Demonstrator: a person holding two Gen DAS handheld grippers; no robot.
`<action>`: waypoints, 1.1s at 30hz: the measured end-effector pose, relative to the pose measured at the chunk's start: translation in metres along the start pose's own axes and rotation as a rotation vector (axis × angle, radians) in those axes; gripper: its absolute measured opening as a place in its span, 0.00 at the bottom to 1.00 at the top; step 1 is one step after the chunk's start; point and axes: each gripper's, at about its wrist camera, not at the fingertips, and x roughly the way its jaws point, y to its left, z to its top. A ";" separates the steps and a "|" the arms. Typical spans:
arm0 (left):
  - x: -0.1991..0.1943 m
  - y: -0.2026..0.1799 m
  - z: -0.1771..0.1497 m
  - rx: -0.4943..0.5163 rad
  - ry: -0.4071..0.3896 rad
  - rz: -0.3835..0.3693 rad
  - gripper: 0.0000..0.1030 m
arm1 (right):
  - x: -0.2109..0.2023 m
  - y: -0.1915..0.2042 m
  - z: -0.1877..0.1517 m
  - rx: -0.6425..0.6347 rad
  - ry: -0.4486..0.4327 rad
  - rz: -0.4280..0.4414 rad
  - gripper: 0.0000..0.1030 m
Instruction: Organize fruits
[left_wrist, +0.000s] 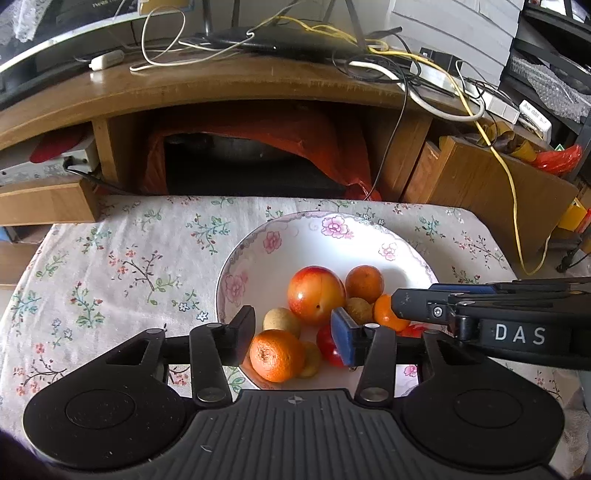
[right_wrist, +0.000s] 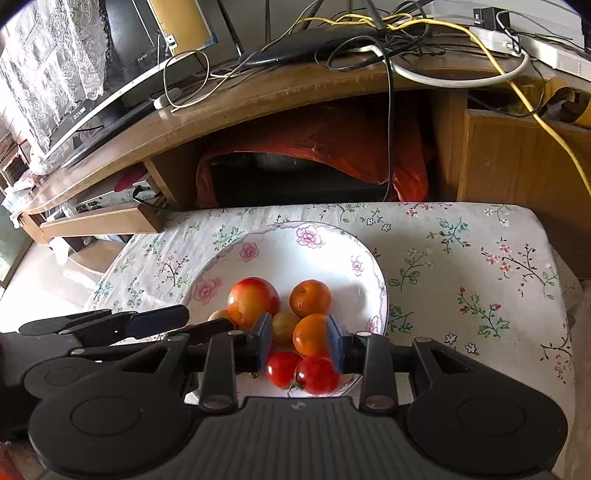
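Observation:
A white floral bowl on the flowered tablecloth holds several fruits: a red-yellow nectarine, oranges, small yellow-brown fruits and red tomatoes. My left gripper is open over the bowl's near side, above an orange. My right gripper hangs over the bowl with its jaws around an orange, open. The right gripper also reaches in from the right in the left wrist view.
A wooden TV stand with tangled cables stands behind the table. An orange plastic bag fills its lower shelf. The tablecloth lies bare on both sides of the bowl.

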 end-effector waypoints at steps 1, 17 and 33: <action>-0.001 0.000 0.000 0.000 -0.003 0.002 0.53 | -0.001 0.000 0.000 0.001 -0.002 0.001 0.32; -0.039 -0.007 -0.022 0.043 -0.054 0.160 0.82 | -0.036 0.006 -0.021 0.006 -0.025 -0.068 0.35; -0.088 -0.018 -0.068 0.051 -0.119 0.258 1.00 | -0.086 0.017 -0.076 0.022 -0.048 -0.069 0.39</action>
